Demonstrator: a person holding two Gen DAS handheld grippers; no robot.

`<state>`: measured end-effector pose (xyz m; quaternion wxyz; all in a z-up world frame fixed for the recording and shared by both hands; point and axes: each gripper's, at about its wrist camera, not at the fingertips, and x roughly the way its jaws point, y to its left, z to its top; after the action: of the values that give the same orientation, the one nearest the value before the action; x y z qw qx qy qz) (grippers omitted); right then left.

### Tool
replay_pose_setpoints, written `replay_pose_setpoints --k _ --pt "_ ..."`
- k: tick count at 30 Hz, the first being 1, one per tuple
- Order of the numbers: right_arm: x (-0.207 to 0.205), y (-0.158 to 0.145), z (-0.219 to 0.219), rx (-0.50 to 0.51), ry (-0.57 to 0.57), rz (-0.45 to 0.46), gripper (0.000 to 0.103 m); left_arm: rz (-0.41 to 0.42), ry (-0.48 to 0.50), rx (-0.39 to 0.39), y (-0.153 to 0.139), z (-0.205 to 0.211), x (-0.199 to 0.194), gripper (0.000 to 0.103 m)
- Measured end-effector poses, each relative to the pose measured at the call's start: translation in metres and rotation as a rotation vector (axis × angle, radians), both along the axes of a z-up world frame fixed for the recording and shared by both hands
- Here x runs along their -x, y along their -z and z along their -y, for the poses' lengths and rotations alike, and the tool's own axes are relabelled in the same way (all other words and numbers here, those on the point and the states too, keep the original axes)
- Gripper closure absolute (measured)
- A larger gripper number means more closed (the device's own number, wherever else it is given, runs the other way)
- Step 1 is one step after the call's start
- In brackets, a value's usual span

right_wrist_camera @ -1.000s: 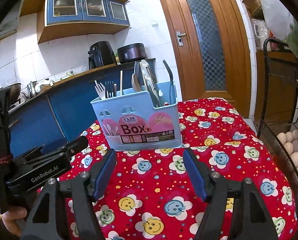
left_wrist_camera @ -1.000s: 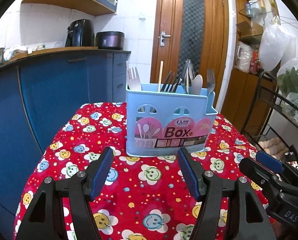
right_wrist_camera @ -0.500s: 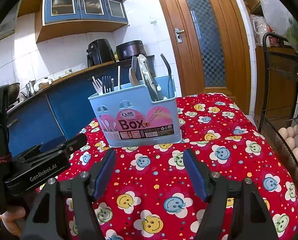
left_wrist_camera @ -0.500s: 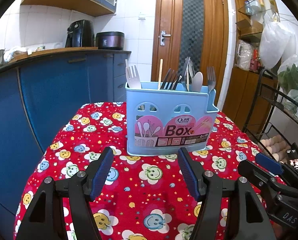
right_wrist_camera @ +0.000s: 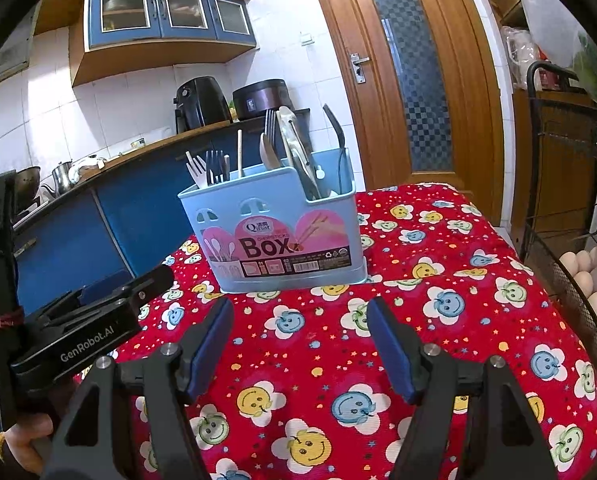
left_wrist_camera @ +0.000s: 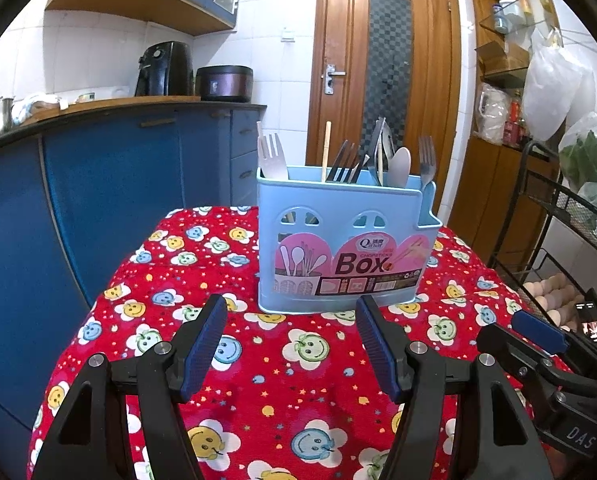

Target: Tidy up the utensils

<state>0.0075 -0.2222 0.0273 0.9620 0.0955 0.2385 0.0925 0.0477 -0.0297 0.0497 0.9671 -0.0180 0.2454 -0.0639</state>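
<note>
A light blue plastic utensil box marked "Box" stands upright on the red smiley-print tablecloth; it also shows in the right wrist view. Several forks, spoons and chopsticks stand in it. My left gripper is open and empty, just in front of the box. My right gripper is open and empty, also in front of the box, to the right of the left gripper's body. The right gripper's body shows in the left wrist view.
A blue kitchen counter runs along the left with an air fryer and a cooker. A wooden door is behind. A black wire rack with eggs stands close to the table's right edge.
Both grippers have drifted slightly and tilted; the box sits a little higher in the left wrist view. Both stay open and empty.
</note>
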Motion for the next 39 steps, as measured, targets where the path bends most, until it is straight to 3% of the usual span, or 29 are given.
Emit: replay_pose_setpoints --k 39 --pt "0.0011 0.0001 -0.002 -0.003 0.001 -0.003 0.031 -0.001 -0.004 0.001 0.0008 -0.0006 -0.0014 0.035"
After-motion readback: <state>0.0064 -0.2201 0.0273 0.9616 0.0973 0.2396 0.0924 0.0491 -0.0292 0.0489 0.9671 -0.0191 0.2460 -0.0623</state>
